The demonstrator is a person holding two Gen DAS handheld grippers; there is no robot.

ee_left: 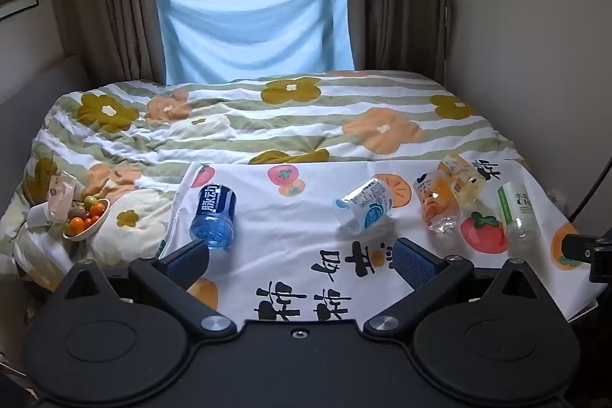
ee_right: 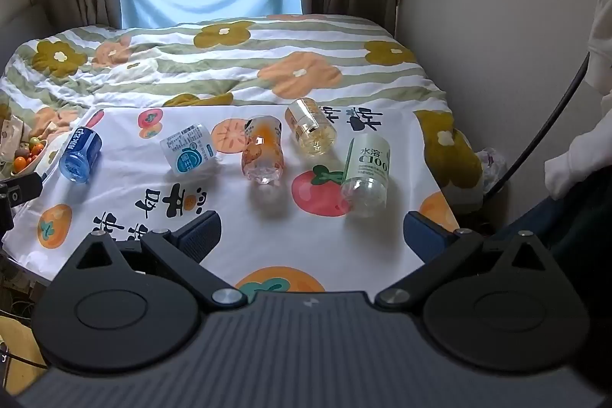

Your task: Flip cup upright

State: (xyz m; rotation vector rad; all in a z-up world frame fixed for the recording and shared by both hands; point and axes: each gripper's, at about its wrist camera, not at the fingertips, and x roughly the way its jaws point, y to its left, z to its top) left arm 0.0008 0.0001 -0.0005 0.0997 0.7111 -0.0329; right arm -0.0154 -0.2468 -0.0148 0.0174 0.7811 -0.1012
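Note:
Several cut-off bottle cups lie on their sides on a white fruit-print cloth (ee_left: 290,247) spread over the bed. From left to right they are a blue cup (ee_left: 212,217) (ee_right: 80,153), a white and light-blue cup (ee_left: 365,207) (ee_right: 189,148), an orange cup (ee_left: 438,205) (ee_right: 263,151), a golden cup (ee_left: 461,178) (ee_right: 310,127) and a green-labelled clear cup (ee_left: 516,213) (ee_right: 367,171). My left gripper (ee_left: 300,251) stands open near the cloth's front, its left finger close to the blue cup. My right gripper (ee_right: 311,224) is open and holds nothing, just short of the green-labelled cup.
A bowl of small fruit (ee_left: 86,218) (ee_right: 28,155) and snack bags (ee_left: 59,194) sit on the flowered quilt (ee_left: 267,117) at the left. A wall (ee_right: 478,25) borders the bed on the right. A person's white sleeve (ee_right: 573,159) and a black cable (ee_right: 535,140) are at far right.

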